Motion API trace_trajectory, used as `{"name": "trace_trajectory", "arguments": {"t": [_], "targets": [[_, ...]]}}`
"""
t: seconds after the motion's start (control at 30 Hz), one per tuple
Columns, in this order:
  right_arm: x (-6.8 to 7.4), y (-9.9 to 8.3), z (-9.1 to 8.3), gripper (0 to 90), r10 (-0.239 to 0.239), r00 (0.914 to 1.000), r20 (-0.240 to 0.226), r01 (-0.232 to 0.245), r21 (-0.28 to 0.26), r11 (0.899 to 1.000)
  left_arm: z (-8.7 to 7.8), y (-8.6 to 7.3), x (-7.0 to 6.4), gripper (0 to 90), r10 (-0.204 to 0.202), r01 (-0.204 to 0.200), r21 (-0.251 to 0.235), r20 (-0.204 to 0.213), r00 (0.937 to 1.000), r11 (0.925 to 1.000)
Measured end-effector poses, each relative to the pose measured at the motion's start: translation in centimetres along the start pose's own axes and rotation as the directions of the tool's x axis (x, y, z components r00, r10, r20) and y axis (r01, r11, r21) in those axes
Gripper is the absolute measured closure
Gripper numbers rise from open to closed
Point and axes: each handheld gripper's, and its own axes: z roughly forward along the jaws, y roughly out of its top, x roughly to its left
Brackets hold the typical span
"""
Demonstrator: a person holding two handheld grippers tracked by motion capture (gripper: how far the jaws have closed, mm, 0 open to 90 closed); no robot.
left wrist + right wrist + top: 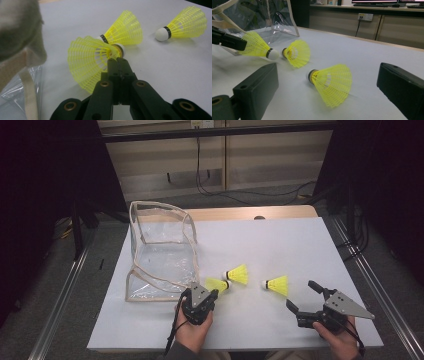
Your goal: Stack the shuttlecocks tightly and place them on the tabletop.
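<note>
Near the table's front edge, the left gripper [210, 291] was held low in a hand [192, 332], jaws clamped on the skirt rim of the nearest shuttlecock [91, 60]. Item: yellow mesh skirt, white cork, dark band; lying on its side, long axis toward 2 o'clock, cork leading. Middle shuttlecock [237, 274] lay just beyond at 1 o'clock, cork toward 9. Right shuttlecock [277, 284] lay at 3 o'clock, cork toward 9. Right gripper [302, 296] rested low, jaws wide apart, facing it. Clear bag [161, 252] stood at 11 o'clock on the white table [280, 240].
</note>
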Motion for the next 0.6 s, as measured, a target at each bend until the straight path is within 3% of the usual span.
{"name": "trace_trajectory", "arguments": {"t": [0.07,0.6], "targets": [[0.0,0.0,0.0,3.2,0.001,1.0,0.003,-0.001,0.001,1.0,-0.2,0.2,-0.1,90.0,-0.014,0.015,-0.009,0.021,0.9997,0.9999],[0.0,0.0,0.0,3.2,-0.002,1.0,0.005,0.002,0.0,1.0,-0.7,1.2,-0.9,90.0,-0.015,0.016,-0.01,0.099,0.9949,0.9998]]}}
